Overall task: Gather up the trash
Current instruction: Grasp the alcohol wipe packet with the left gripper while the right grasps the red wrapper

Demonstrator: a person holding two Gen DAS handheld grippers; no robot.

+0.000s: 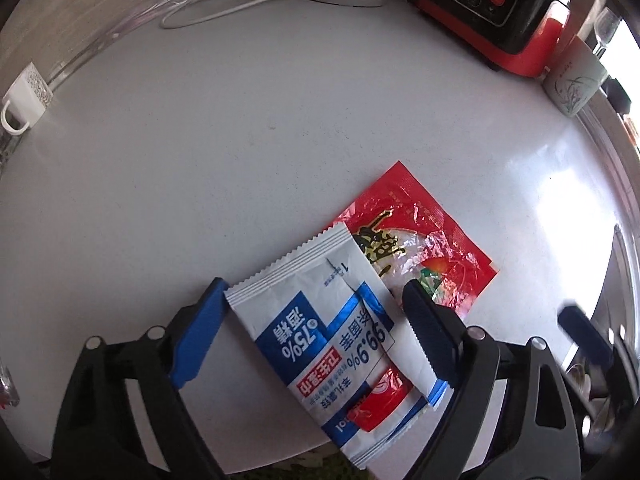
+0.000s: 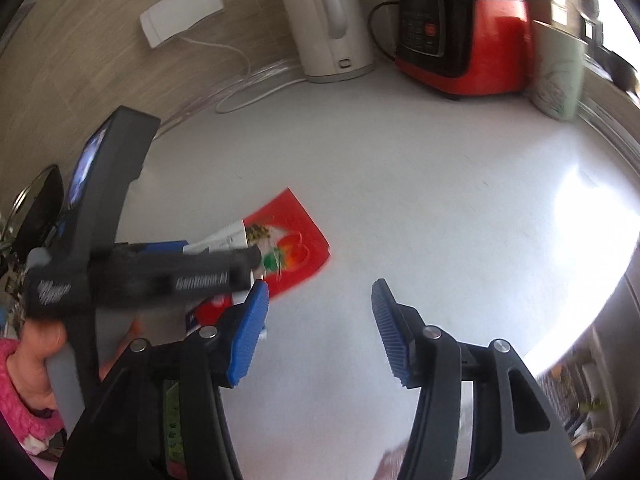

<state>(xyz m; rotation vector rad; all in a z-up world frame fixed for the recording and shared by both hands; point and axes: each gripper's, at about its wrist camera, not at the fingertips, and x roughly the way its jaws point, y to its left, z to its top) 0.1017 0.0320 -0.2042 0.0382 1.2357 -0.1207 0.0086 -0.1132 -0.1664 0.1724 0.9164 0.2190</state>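
Note:
A white-and-blue wipe packet (image 1: 340, 340) lies on the white counter (image 1: 240, 160), partly over a red foil snack wrapper (image 1: 420, 240). My left gripper (image 1: 316, 304) is open, its blue fingers straddling the white packet, one on each side. In the right wrist view the red wrapper (image 2: 296, 252) lies left of centre with the white packet (image 2: 224, 240) peeking from behind the left gripper's body (image 2: 160, 276). My right gripper (image 2: 320, 304) is open and empty, hovering over bare counter to the right of the wrappers.
A white kettle (image 2: 332, 24), a red-and-black cooker (image 2: 460, 32) and a white mug (image 2: 560, 76) stand along the back wall. A white cord (image 1: 224, 12) trails on the counter. A white charger (image 1: 24, 100) sits at far left. The counter edge runs along the right.

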